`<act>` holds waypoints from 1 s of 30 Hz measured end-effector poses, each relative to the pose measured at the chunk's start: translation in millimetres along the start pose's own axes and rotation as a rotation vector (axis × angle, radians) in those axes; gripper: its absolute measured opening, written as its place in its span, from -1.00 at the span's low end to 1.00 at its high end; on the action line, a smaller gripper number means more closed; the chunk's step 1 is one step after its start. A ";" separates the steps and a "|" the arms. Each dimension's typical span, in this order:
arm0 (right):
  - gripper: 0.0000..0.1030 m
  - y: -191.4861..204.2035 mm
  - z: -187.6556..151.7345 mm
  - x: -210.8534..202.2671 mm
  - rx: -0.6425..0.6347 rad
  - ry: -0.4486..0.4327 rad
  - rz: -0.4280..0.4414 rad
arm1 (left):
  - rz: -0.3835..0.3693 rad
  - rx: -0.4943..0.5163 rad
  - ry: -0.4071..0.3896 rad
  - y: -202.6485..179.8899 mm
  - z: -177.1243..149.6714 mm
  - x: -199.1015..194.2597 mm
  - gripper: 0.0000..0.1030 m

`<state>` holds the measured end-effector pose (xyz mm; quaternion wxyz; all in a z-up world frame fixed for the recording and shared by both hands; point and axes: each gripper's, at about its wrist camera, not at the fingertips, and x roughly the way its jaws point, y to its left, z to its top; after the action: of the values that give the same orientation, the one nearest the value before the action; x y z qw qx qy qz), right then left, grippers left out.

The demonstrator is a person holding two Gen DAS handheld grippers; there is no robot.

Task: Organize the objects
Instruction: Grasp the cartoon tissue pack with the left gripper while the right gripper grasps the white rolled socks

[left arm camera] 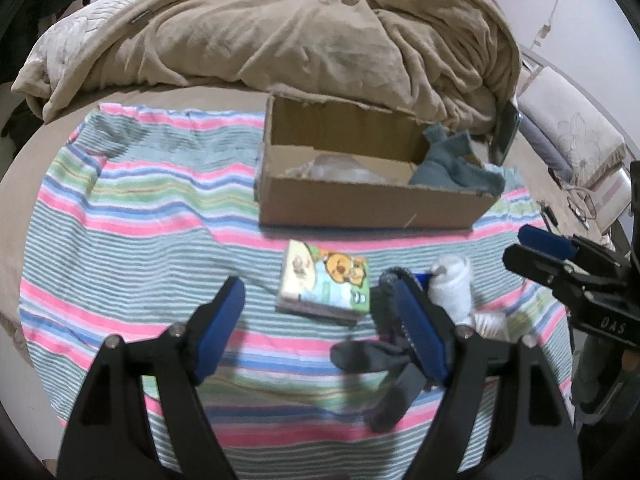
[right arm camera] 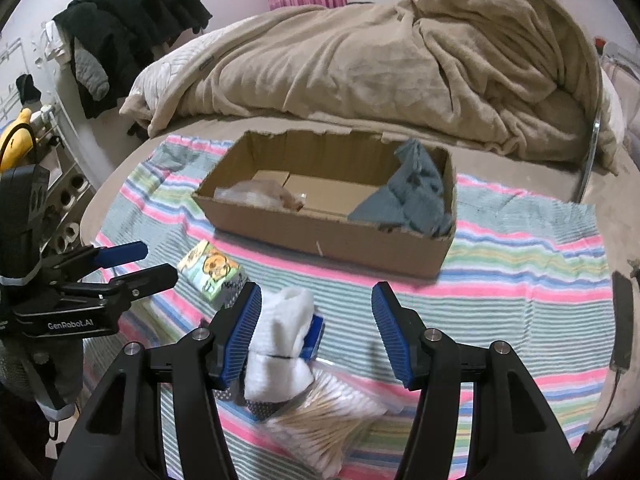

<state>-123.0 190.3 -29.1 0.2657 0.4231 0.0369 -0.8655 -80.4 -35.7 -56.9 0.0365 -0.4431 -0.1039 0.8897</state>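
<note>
white sock (right arm camera: 280, 344) touching right hand-held gripper (right arm camera: 316, 336) left finger | jaws wide, empty | left hand-held gripper (left arm camera: 324, 332) wide, empty, over striped towel (left arm camera: 120, 216)

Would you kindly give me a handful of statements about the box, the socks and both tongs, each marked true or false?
1. The box holds a blue-grey cloth. True.
2. The right tongs are shut on the white sock. False: they stand open, and the sock lies on the towel by the left finger.
3. The tissue pack is inside the box. False: it lies on the towel in front of it.
4. A bag of cotton swabs lies beside the white sock. True.
5. The left tongs are open. True.
6. The grey sock is already boxed. False: it lies on the towel by the left tongs.
</note>
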 end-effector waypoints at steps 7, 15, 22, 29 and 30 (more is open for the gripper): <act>0.18 3.3 -12.1 14.6 0.003 0.041 0.027 | 0.012 0.013 0.030 -4.4 -4.2 14.5 0.54; 0.18 7.5 -19.9 32.2 -0.002 0.082 0.062 | 0.035 0.044 0.068 -7.9 -8.1 33.9 0.54; 0.18 10.1 -24.3 44.7 -0.007 0.104 0.098 | 0.055 0.062 0.094 -9.6 -11.6 52.2 0.54; 0.12 13.1 -29.7 56.4 -0.013 0.143 0.142 | 0.062 0.062 0.084 -6.7 -12.6 60.0 0.54; 0.02 15.0 -30.6 57.1 -0.022 0.147 0.145 | 0.062 0.065 0.082 -6.8 -12.9 60.5 0.52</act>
<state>-122.4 161.7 -89.2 0.3288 0.4840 0.0353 -0.8102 -106.8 -17.5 -110.2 0.0274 -0.4808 -0.0595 0.8744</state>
